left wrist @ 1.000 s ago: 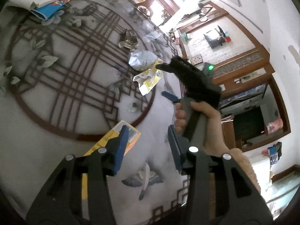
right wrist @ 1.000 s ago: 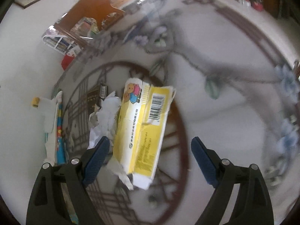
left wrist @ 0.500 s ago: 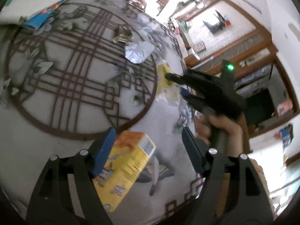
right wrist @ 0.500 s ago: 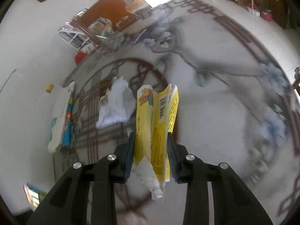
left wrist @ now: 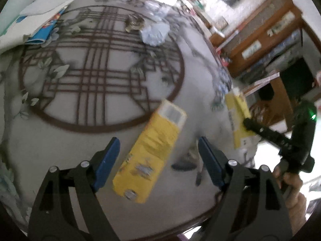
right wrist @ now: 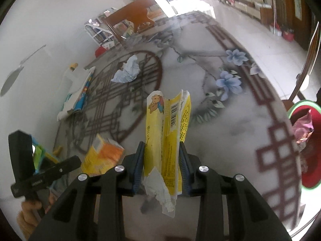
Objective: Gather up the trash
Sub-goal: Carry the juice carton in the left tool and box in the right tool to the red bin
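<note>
Right tool (right wrist: pixel 161 166) clamped on yellow wrapper (right wrist: pixel 168 132), mid-carry; next, bin (right wrist: pixel 313 172) off tabletop's (right wrist: pixel 230 150) edge. Left tool (left wrist: pixel 158 160) just been opening, empty, straddling yellow box (left wrist: pixel 152 152).

We see a pale table (left wrist: pixel 60 140) with a glossy top printed with a dark brown ring, a lattice of crossed lines inside it, and blue flowers toward one edge. On it lies a yellow-orange carton (left wrist: pixel 149 158), flat on its side just outside the ring. Farther off, inside the ring, sits a crumpled white paper (right wrist: pixel 126 73), and just beside it a small dark wrapper (left wrist: pixel 134 23). At the far side a stack of papers and a blue booklet (right wrist: pixel 80 94) rests along the table's edge, partly over the ring.
</note>
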The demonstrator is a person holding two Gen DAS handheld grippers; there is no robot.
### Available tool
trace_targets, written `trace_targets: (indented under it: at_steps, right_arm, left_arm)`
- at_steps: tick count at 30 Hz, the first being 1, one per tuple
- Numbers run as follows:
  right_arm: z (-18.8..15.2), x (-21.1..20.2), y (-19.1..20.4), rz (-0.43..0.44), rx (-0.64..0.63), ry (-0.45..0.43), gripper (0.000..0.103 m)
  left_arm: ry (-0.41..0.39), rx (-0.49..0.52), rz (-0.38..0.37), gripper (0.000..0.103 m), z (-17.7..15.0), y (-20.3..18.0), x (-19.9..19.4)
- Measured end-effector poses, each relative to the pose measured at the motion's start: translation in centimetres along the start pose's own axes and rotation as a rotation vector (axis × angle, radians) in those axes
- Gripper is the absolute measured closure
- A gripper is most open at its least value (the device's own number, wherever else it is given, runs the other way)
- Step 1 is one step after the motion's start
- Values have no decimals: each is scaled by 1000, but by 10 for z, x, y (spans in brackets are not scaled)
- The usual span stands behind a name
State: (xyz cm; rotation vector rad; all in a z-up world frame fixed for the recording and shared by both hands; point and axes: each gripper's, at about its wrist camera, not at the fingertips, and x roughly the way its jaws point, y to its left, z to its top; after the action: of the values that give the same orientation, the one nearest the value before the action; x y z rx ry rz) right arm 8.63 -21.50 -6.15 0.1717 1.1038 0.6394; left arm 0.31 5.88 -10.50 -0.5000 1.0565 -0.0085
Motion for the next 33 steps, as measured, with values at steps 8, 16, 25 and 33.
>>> trace_targets:
  at_steps: [8, 16, 25, 33]
  right_arm:
    - [-12, 1, -32, 70, 108, -1, 70]
    - [-15, -8, -33, 94, 95, -21, 69]
    - [-14, -11, -35, 114, 105, -27, 68]
    - [-14, -12, -35, 99, 94, -41, 68]
  left_arm:
    - [62, 80, 110, 26, -8, -10, 21]
    - [92, 120, 152, 44, -11, -18, 34]
    - [-22, 106, 96, 66, -6, -22, 15]
    - [-146, 78, 77, 66, 2, -30, -9]
